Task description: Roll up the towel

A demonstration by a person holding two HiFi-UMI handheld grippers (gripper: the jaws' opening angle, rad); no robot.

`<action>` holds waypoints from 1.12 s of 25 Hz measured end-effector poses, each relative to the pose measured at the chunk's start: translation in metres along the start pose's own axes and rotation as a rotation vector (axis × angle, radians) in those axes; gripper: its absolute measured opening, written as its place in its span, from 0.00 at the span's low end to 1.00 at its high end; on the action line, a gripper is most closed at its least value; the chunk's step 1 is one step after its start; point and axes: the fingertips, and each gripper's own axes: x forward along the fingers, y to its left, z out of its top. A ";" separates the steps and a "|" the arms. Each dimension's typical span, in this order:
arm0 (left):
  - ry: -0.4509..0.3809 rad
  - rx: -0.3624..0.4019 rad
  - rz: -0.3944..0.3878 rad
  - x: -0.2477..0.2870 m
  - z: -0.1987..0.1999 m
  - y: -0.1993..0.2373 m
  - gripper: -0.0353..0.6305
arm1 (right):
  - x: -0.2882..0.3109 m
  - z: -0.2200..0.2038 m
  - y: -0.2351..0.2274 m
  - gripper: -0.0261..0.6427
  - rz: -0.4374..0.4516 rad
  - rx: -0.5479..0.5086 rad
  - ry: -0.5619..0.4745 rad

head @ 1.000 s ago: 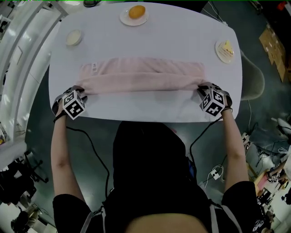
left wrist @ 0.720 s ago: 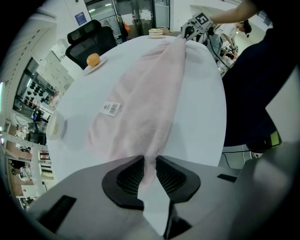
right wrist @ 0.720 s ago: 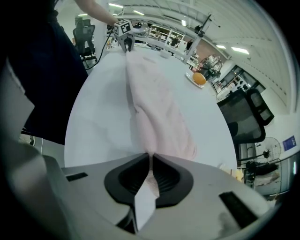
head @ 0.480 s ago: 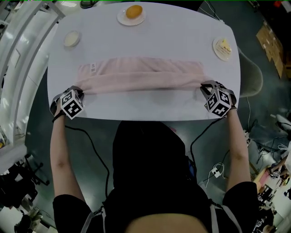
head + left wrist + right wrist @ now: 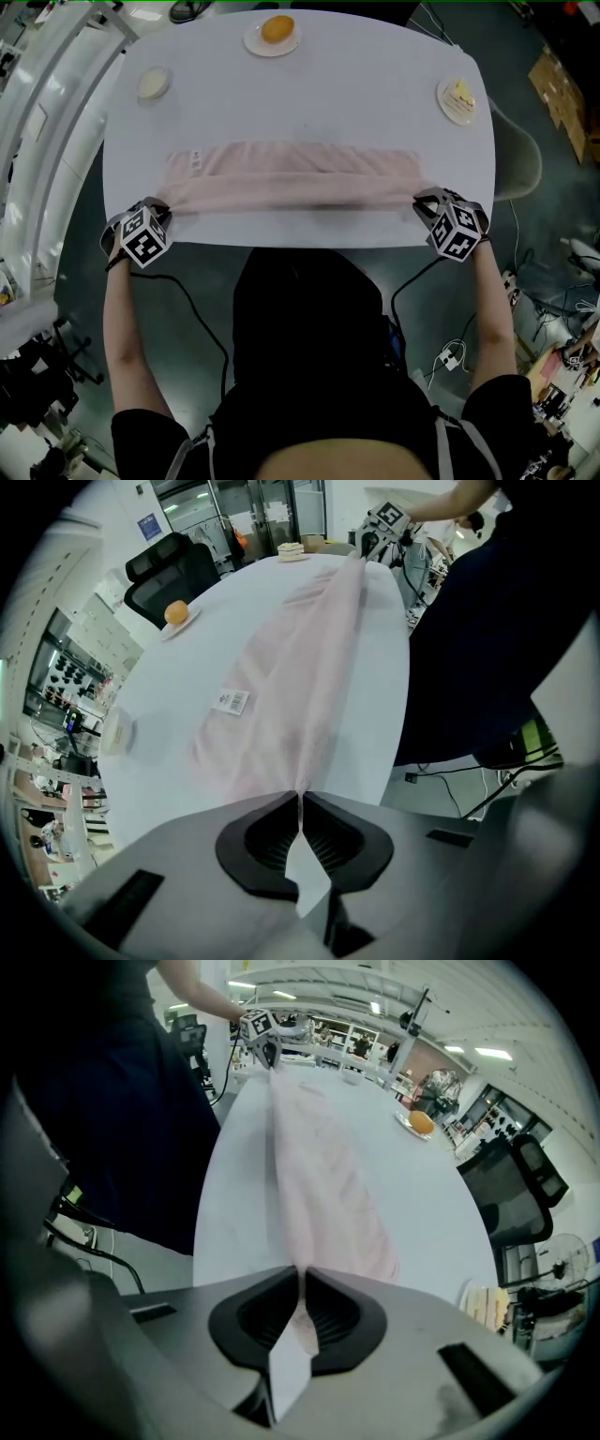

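The pink towel (image 5: 291,173) lies across the near half of the white table (image 5: 309,103), running lengthwise from left to right. Its far part is flat on the table, with a white label (image 5: 196,159) near the far left corner. Its near edge is drawn taut between the two grippers.

The left gripper (image 5: 300,803) is at the towel's near left corner and points down. Its jaws are closed together, with a thin fold of towel pinched between the pads. The right gripper (image 5: 302,1283) is at the near right corner. Its jaws are likewise clamped on a fold of towel, which hangs down between the pads.

On the far part of the table, well apart from the towel:
- An orange on a plate (image 5: 275,33), at the far middle.
- A small dish (image 5: 153,82), at the left.
- A plate with cake (image 5: 459,97), at the right.
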 end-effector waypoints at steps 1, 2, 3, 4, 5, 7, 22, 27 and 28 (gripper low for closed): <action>-0.003 -0.004 -0.010 -0.004 -0.001 -0.002 0.08 | -0.002 0.000 0.004 0.08 0.017 0.012 -0.008; -0.007 -0.012 -0.018 -0.009 -0.002 -0.002 0.08 | -0.004 0.001 0.006 0.08 0.036 0.033 -0.016; -0.009 -0.018 -0.024 -0.013 -0.002 -0.001 0.08 | -0.006 0.001 0.008 0.08 0.061 0.062 -0.024; -0.010 -0.022 -0.027 -0.017 -0.001 0.001 0.08 | -0.006 0.000 0.011 0.08 0.092 0.093 -0.031; -0.006 -0.019 -0.030 -0.020 -0.001 0.003 0.08 | -0.007 0.000 0.013 0.08 0.125 0.117 -0.034; 0.008 0.004 -0.029 -0.023 0.000 0.006 0.08 | -0.009 0.001 0.018 0.08 0.191 0.134 -0.033; 0.007 0.023 0.046 -0.031 0.030 0.068 0.08 | -0.005 0.004 -0.038 0.08 0.257 0.218 -0.002; 0.016 0.037 0.074 -0.022 0.041 0.094 0.08 | 0.004 0.004 -0.061 0.08 0.227 0.215 0.016; 0.018 0.038 0.075 -0.020 0.043 0.099 0.08 | 0.006 0.004 -0.066 0.08 0.222 0.214 0.020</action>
